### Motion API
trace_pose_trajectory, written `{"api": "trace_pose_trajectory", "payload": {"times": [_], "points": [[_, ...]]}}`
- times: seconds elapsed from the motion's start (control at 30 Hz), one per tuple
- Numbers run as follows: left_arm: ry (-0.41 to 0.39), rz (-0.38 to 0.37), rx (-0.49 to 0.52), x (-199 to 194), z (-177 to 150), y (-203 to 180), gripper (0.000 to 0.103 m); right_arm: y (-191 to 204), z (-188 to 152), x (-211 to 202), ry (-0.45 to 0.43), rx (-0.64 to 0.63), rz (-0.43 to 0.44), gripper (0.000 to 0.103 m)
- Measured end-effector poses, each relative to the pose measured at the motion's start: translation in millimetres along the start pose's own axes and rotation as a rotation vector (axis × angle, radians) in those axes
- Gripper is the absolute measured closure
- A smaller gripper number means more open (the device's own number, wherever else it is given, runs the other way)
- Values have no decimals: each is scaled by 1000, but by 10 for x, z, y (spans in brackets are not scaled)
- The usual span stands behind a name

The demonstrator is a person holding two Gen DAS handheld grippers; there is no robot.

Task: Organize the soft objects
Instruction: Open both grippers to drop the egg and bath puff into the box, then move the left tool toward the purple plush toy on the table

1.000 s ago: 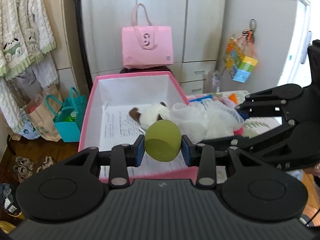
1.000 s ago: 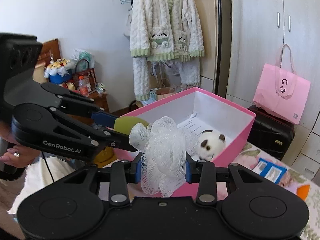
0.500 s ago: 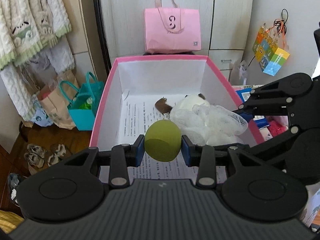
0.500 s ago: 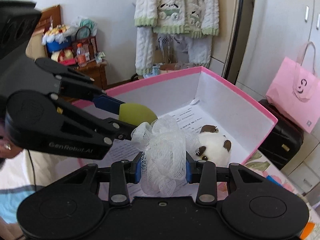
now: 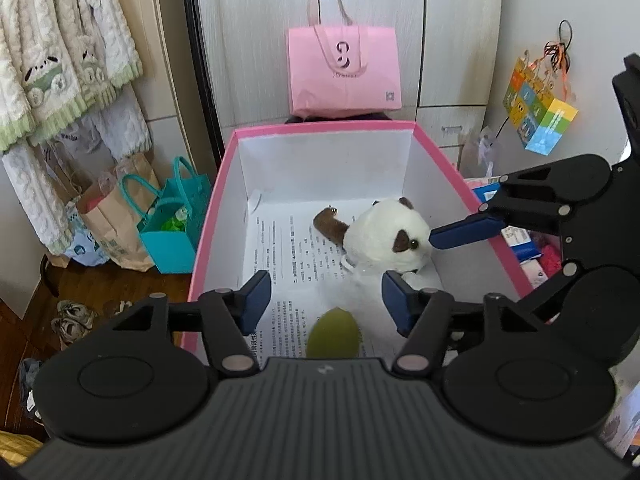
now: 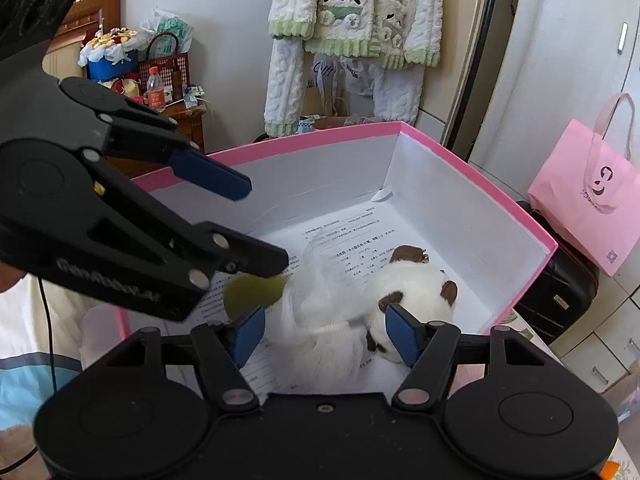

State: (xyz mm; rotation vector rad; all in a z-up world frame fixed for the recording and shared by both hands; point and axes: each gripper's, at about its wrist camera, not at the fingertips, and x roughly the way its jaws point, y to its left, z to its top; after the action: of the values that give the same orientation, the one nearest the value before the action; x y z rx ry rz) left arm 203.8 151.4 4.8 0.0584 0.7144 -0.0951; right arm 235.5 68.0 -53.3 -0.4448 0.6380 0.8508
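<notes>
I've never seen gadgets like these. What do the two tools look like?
Both are matte black plastic. The left tool and right tool each have two jointed linkage fingers with silver pivot pins, blue pads and round discs on a ribbed base. One side carries grey "GenRobot.AI" lettering; a thin black cable hangs nearby.

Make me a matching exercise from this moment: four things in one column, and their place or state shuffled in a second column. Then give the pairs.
Things:
1. green sponge
2. white mesh pouf
3. plush toy
4. pink tote bag

Place or state:
A. outside the pink box, against the cupboard doors
B. blurred, below the open left gripper
C. lying on the printed paper, brown patches
D. blurred, between the open right gripper fingers

Pairs: 1-B, 2-D, 3-C, 4-A
</notes>
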Motion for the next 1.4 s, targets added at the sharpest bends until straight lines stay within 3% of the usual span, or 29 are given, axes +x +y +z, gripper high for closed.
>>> {"api": "trace_pose_trajectory", "payload": {"times": [0.43, 0.57, 0.67, 1.07, 1.4], "points": [[-89, -38, 56, -798, -100, -165, 34, 187, -207, -718, -70, 1, -104, 25], [-113, -56, 70, -992, -135, -238, 24, 225, -318, -953, -82, 14, -116, 21], [-121, -61, 88, -1098, -176, -332, 24, 235, -447, -1163, -101, 22, -126, 18], [-118, -202, 168, -1333, -354, -913, 20, 36, -1175, -2091, -209, 172, -150, 14], [-74, -322, 238, -1084, -400, -1461, 18, -165, -1780, -2168, -189, 271, -189, 13]]}}
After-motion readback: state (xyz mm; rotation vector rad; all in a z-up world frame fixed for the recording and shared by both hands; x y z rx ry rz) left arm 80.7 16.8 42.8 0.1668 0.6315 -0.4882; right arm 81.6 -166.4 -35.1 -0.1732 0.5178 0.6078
